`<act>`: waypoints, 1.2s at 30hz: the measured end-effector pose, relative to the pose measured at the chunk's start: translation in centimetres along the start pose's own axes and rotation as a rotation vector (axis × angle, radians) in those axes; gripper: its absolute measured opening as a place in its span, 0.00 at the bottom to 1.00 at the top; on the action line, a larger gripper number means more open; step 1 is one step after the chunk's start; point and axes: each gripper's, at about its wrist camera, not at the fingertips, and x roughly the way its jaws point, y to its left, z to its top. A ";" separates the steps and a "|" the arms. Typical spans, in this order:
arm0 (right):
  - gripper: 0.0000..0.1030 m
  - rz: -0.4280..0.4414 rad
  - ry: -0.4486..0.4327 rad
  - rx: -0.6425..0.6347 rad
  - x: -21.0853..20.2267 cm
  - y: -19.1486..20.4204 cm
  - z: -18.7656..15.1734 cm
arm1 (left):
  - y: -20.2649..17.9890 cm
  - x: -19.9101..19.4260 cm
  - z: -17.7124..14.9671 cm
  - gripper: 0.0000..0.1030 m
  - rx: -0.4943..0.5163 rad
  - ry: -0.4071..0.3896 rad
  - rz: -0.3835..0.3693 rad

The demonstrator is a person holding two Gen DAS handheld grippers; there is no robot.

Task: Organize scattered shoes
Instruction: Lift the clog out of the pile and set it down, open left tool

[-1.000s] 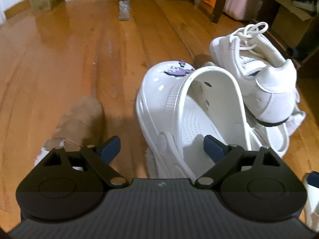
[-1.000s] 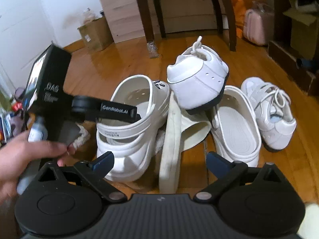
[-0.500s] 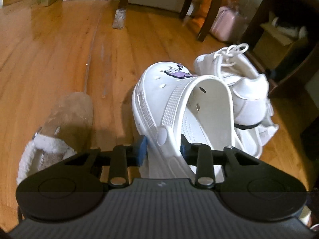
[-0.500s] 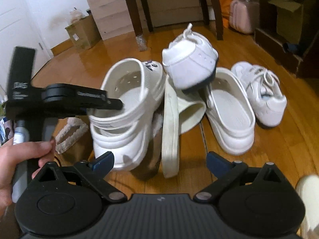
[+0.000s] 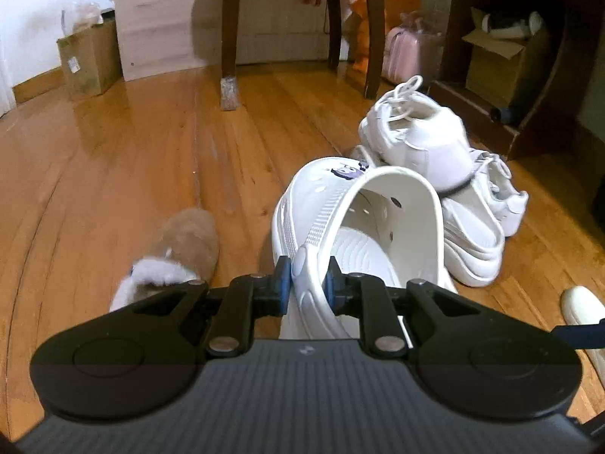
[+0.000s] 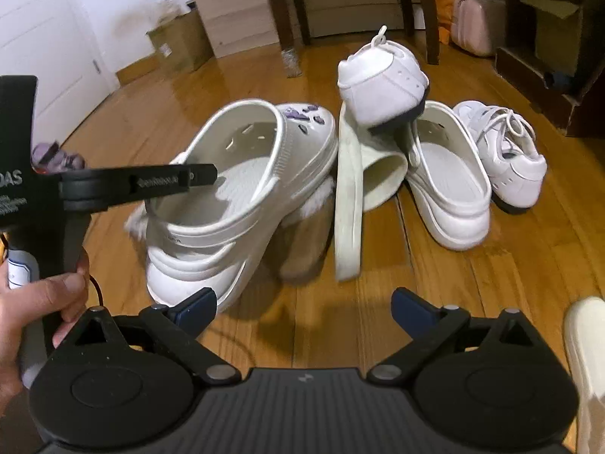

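White clog with purple charms (image 5: 355, 227): lifted at the heel end, tilted, toe still low over the tan fuzzy slipper (image 5: 181, 249). Left gripper (image 5: 307, 283) is clamped on the clog's side wall at the strap rivet, blue pads pressing both faces. From the right wrist view the same clog (image 6: 242, 196) hangs from that gripper, heel toward the camera, and the slipper shows under and behind it. Can't tell if the toe touches the slipper.

Right gripper (image 6: 304, 308): fingers wide apart, nothing between them, hovering over bare wooden floor (image 6: 472, 283) in front of the pile. A hand (image 6: 34, 302) at the left edge holds the left gripper's handle.

Rest of the pile, still scattered:
- cream slide (image 6: 351, 196) standing on its edge, just beside the held clog
- second white clog (image 6: 450, 185) flat on the floor, right of the slide
- white sneaker (image 6: 382, 83) perched heel-up on top of the slide and second clog
- second white sneaker (image 6: 506, 159) on the floor beside that clog
- another pale shoe (image 6: 586, 359) cut off at the right edge, apart from the pile

Progress read: early. No pair is lined up anywhere in view; first shoe looks like it's only just being pulled out. Left to do: set this clog down in a clear spot, bring its mate alongside, get the top sneaker off the pile and pair the sneakers, sort the slide and slipper. Their mates aren't clearly visible.
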 end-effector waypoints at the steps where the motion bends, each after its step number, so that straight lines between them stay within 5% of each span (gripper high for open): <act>1: 0.96 0.003 0.004 0.008 -0.5 -0.1 -0.8 | 0.5 -0.9 -0.8 0.16 -0.049 -0.006 -0.028; 9: 0.96 0.082 0.097 0.232 -3.8 -3.9 -8.2 | 0.7 -7.2 -6.2 0.16 -0.244 -0.058 -0.105; 14: 0.96 -0.021 0.121 0.200 -5.0 -4.7 -11.9 | -1.4 -8.5 -10.5 0.17 -0.359 -0.015 -0.126; 17: 0.96 -0.048 0.136 0.203 -6.3 -5.9 -14.3 | -3.3 -7.5 -12.6 0.19 -0.324 0.056 -0.126; 19: 0.96 -0.032 0.135 0.238 -7.1 -6.8 -15.5 | -4.1 -5.9 -14.9 0.29 -0.349 0.224 -0.099; 22: 0.96 -0.021 0.124 0.268 -7.7 -7.4 -16.3 | -4.1 -7.1 -16.9 0.45 -0.414 0.298 -0.110; 25: 0.96 -0.026 0.097 0.239 -8.0 -6.2 -15.5 | -4.7 -8.9 -16.6 0.58 -0.322 0.301 -0.067; 30: 0.96 -0.017 0.023 0.135 -8.7 -3.1 -14.1 | -4.2 -10.8 -15.4 0.64 -0.248 0.287 -0.083; 36: 0.86 -0.023 0.032 0.148 -8.3 -1.7 -13.6 | -4.5 -13.2 -14.8 0.73 -0.118 0.315 0.027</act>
